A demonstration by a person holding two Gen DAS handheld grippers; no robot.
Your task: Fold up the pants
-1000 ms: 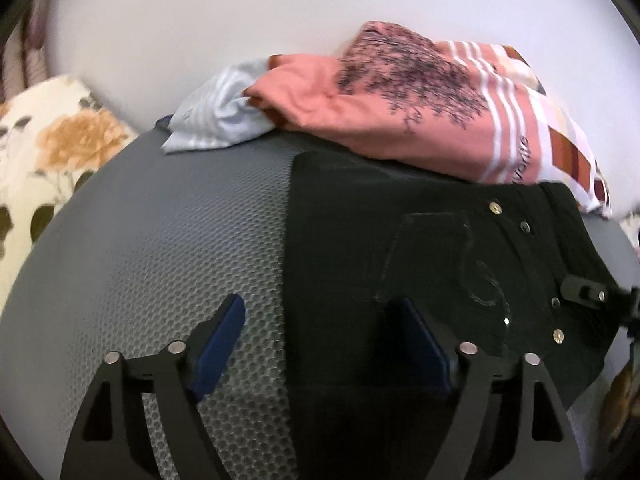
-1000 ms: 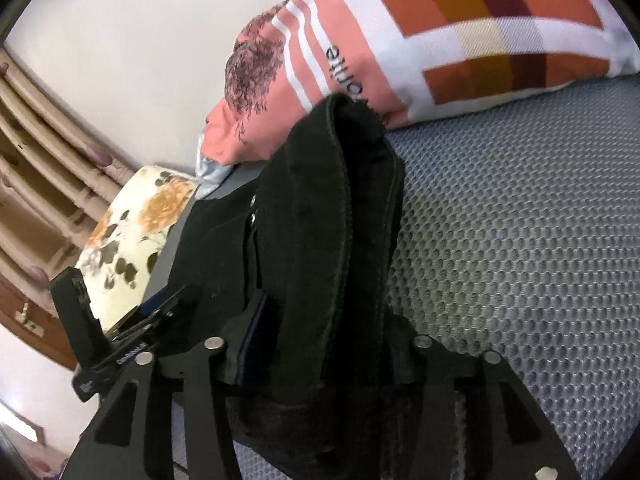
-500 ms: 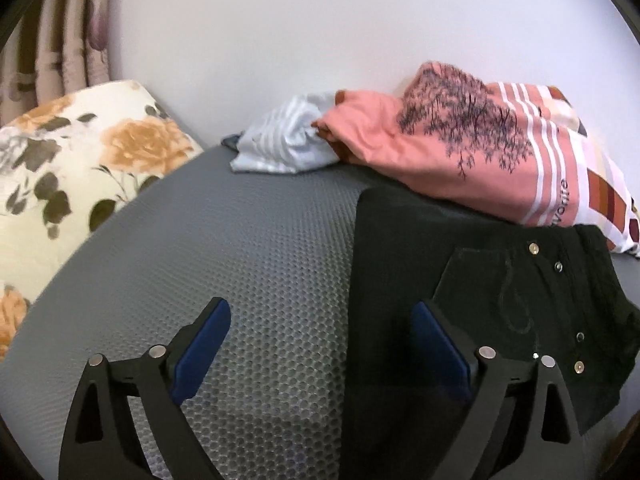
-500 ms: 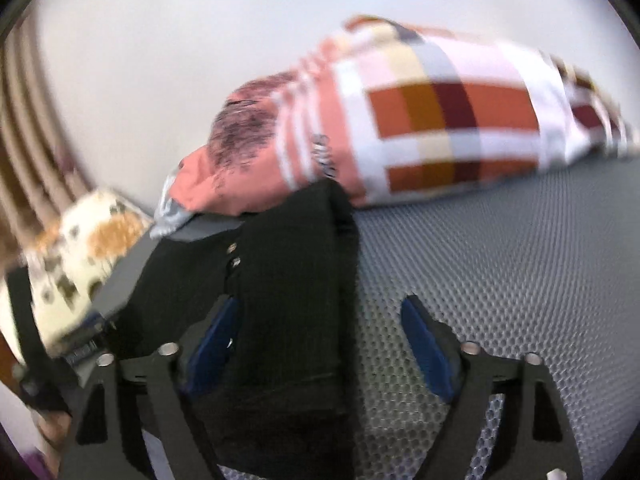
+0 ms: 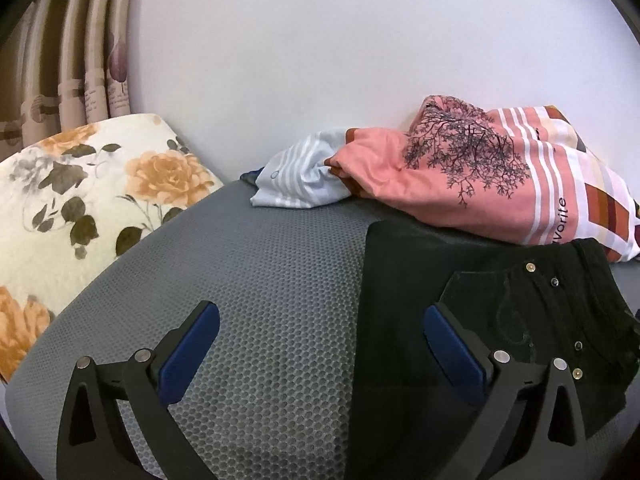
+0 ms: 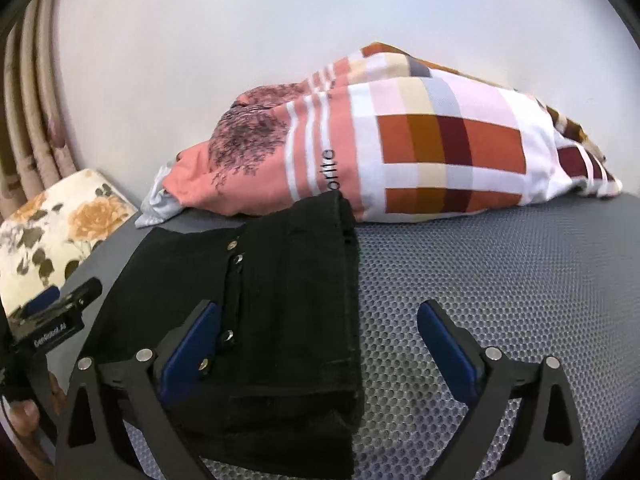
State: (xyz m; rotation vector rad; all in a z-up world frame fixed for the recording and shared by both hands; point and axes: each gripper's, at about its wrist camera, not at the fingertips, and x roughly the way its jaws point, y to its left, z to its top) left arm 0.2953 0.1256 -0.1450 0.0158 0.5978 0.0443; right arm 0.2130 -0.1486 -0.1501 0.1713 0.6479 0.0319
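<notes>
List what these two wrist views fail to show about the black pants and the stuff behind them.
- Black pants, right wrist view: the near end is hidden by the right gripper, so the number of folded layers is unclear.
- Black pants, left wrist view: cut off by the right edge and the left gripper.
- Print on the pink pillow: only part readable, wrapped round the curve.
- Striped cloth: tucked under the pillow, kind unclear.

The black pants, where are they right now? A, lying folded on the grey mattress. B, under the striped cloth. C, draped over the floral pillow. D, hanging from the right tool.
A: the black pants lie folded on the grey mattress, gripped by neither tool.
</notes>
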